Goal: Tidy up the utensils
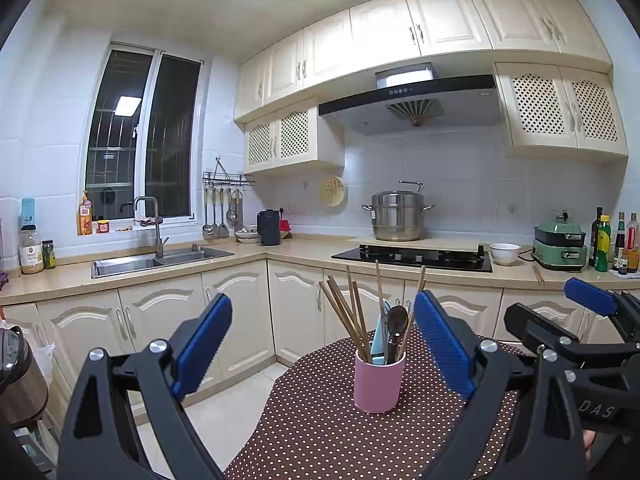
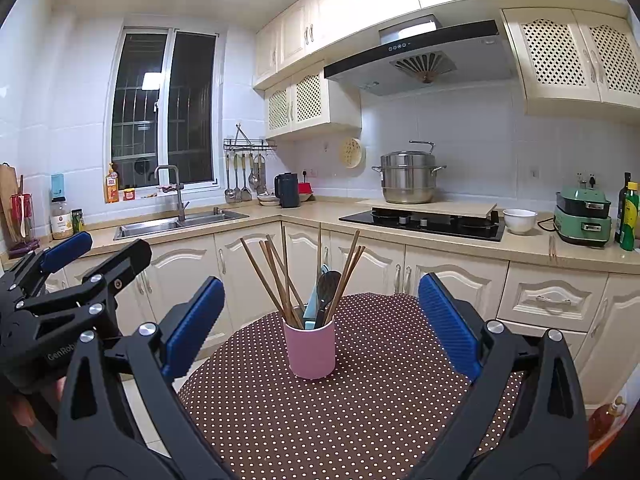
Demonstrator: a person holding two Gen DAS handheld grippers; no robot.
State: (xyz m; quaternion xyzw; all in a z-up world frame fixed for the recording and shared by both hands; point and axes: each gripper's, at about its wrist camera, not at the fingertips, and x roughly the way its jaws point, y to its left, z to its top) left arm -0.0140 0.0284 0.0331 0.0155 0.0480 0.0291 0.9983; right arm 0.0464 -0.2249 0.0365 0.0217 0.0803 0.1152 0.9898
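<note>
Kitchen premises are recorded: cream cabinets run along two walls, with a beige countertop (image 1: 280, 254) carrying a steel sink (image 1: 160, 261) beneath a dark window (image 1: 142, 136), and a black hob (image 1: 412, 258) under a range hood (image 1: 408, 104). A steel stockpot (image 1: 397, 216) stands on a board behind the hob. A white bowl (image 1: 505, 253) and a green appliance (image 1: 559, 245) are noted to the right of it, with bottles at the far end. Ladles and turners are seen hung from a wall rack (image 1: 226, 180) by the corner.

In the foreground a table covered in brown cloth with white dots (image 2: 360, 408) is observed. On it a pink cup (image 2: 311, 348) stands upright, set between the two grippers and touched by neither. Wooden chopsticks (image 2: 276, 276) are fanned out of the cup, alongside a dark spoon (image 2: 328, 284) and a pale blue utensil (image 2: 316, 300) whose type cannot be determined.

The left gripper (image 1: 322, 344) is found released, its blue pads spread wide with nothing between them, the cup seen beyond the gap. The right gripper (image 2: 320, 320) is likewise spread wide and empty, the cup framed ahead of it. Each gripper is partly visible at the edge of the other's view.

Part of a hand is glimpsed behind each gripper body, largely cut off by the frame. The lower ends of the utensils are concealed inside the cup. Labels on the bottles and jars cannot be read
</note>
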